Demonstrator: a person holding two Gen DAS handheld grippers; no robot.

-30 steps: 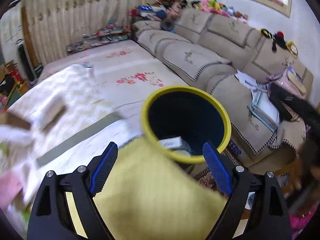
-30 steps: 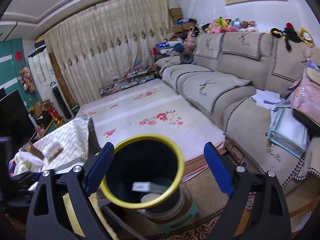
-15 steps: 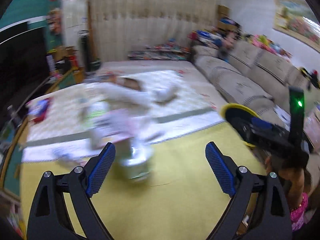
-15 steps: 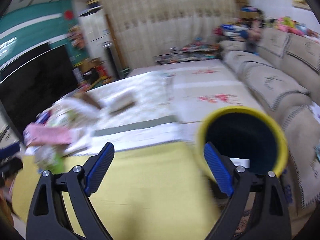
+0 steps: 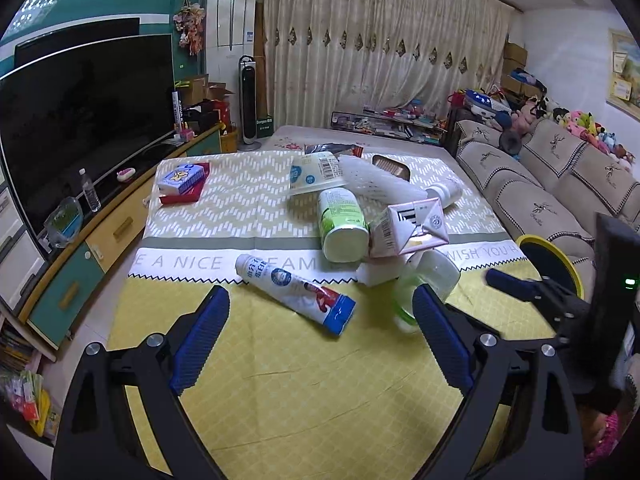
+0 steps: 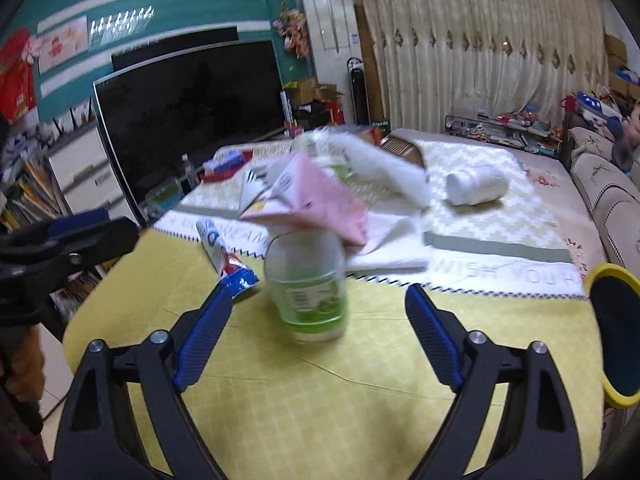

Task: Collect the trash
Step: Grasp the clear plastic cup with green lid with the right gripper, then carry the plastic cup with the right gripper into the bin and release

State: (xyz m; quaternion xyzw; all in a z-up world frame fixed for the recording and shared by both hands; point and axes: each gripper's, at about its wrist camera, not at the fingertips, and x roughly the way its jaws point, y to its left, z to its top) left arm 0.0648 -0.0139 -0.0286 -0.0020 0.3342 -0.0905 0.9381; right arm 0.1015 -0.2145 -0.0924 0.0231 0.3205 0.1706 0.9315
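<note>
Trash lies in a heap on the cloth-covered table (image 5: 288,380): a white toothpaste tube (image 5: 294,293), a green-and-white bottle (image 5: 343,220), a pink carton (image 5: 412,227), a clear green-based bottle (image 5: 430,276), a yogurt cup (image 5: 316,172) and white foam netting (image 5: 378,182). My left gripper (image 5: 320,336) is open and empty, just short of the tube. My right gripper (image 6: 318,336) is open, and the clear bottle (image 6: 306,284) stands just beyond its fingers with the pink carton (image 6: 308,204) behind. The yellow-rimmed bin (image 6: 616,332) stands at the table's right edge.
A white bottle (image 6: 476,184) lies further back on the table. A tissue pack on a red box (image 5: 182,182) lies at far left. A television (image 5: 80,120) and cabinet stand to the left, a sofa (image 5: 540,200) to the right. The right gripper's finger (image 5: 532,284) shows in the left view.
Both grippers have swung left from above the bin to face the heap of trash on the table. Both stay open and empty.
</note>
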